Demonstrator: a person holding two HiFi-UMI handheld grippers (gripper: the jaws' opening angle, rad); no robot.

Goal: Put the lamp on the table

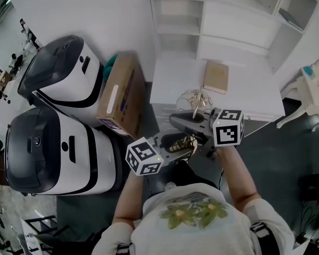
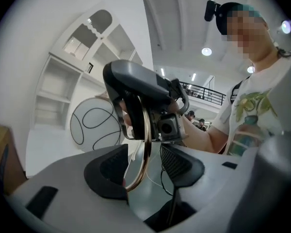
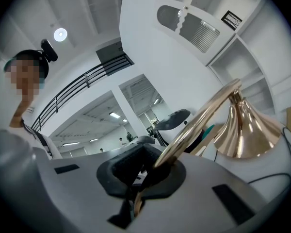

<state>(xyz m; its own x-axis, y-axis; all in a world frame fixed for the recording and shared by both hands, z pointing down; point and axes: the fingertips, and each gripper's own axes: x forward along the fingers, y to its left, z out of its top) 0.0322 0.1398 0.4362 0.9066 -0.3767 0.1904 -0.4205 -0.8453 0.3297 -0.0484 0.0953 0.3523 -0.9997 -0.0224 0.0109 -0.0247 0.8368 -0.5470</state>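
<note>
Lamp [image 1: 198, 106], carried in the air at the near edge of the white table [image 1: 255, 97], not yet set down. The right gripper [image 3: 144, 173] is clenched on the slim brass stem [image 3: 203, 118], with the brass cone [image 3: 245, 130] hanging beyond its jaws. The left gripper [image 2: 145, 170] is released: its jaws stand apart, and the brass hoop [image 2: 144, 140] passes between them without being pinched. We judge that the whole load now hangs on one narrow, polished grip. The stem may therefore twist or slide in the right jaws, letting the cone and the wire globe [image 1: 190, 96] swing downward. If the left gripper withdraws sideways, a jaw may catch the hoop and jerk the lamp. The thin black cord [image 2: 166, 181] trailing beneath may snag on either gripper. On the approach, the globe may strike the table's edge or the tan book [image 1: 216, 76] lying just beyond. We cannot see the lamp's base, so an uneven landing and a topple are possible.
</note>
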